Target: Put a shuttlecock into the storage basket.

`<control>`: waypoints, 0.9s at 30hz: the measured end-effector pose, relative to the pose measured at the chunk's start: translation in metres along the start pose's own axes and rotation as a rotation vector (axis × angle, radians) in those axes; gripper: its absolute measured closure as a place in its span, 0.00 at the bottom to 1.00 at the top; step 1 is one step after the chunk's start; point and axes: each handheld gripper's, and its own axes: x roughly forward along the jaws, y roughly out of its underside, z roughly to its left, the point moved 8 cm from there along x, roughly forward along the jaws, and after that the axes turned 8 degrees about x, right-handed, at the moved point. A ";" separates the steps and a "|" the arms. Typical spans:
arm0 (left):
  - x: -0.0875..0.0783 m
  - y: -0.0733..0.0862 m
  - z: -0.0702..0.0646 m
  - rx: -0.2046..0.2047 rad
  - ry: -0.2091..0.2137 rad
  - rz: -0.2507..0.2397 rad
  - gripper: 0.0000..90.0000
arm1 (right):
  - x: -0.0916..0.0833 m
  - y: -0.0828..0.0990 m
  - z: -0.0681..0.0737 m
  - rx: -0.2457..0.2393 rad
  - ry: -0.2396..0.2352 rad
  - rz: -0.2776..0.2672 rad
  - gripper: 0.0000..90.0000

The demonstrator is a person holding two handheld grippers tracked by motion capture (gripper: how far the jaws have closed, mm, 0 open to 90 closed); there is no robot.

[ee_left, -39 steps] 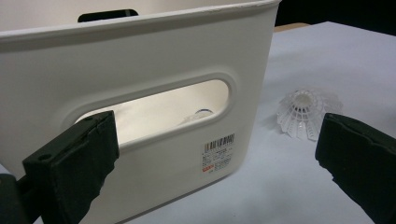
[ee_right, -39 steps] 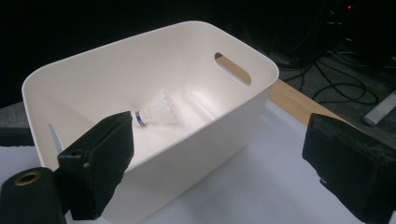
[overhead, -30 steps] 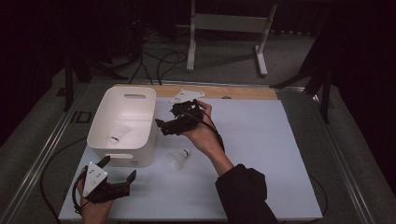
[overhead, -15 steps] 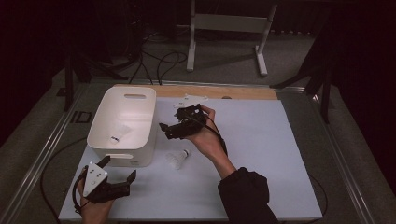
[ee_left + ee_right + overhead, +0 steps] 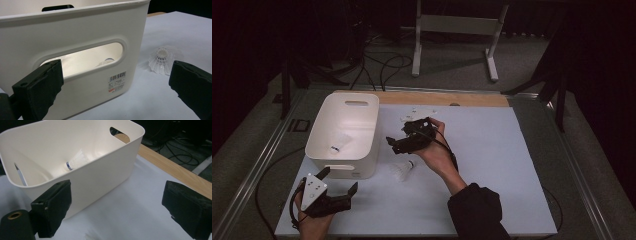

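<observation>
Nearest you, your left gripper (image 5: 337, 192) rests wide open on the table in front of the white bin (image 5: 362, 131), unmoved over the last second. Just beyond, one loose shuttlecock (image 5: 402, 170) lies on the table beside the bin. Your right gripper (image 5: 398, 144), jaws spread and empty, has come back from the bin toward it, so that pickup looks next. Farther in, another shuttlecock (image 5: 75, 160) already lies inside the bin.
</observation>
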 end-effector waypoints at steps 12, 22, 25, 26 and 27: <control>0.000 0.000 0.000 0.001 -0.001 0.000 0.00 | -0.003 0.009 0.000 0.000 0.001 0.010 0.10; 0.000 0.000 -0.001 0.001 -0.001 -0.001 0.00 | -0.002 0.020 0.002 -0.010 -0.004 0.037 0.09; 0.000 0.000 0.000 -0.001 -0.002 -0.001 0.00 | -0.002 0.022 0.003 -0.007 -0.008 0.042 0.09; 0.000 0.000 0.000 -0.002 -0.003 -0.002 0.00 | -0.001 0.022 0.002 -0.009 -0.003 0.045 0.09; 0.000 0.000 0.000 -0.002 -0.003 -0.002 0.00 | -0.001 0.022 0.002 -0.009 -0.003 0.045 0.09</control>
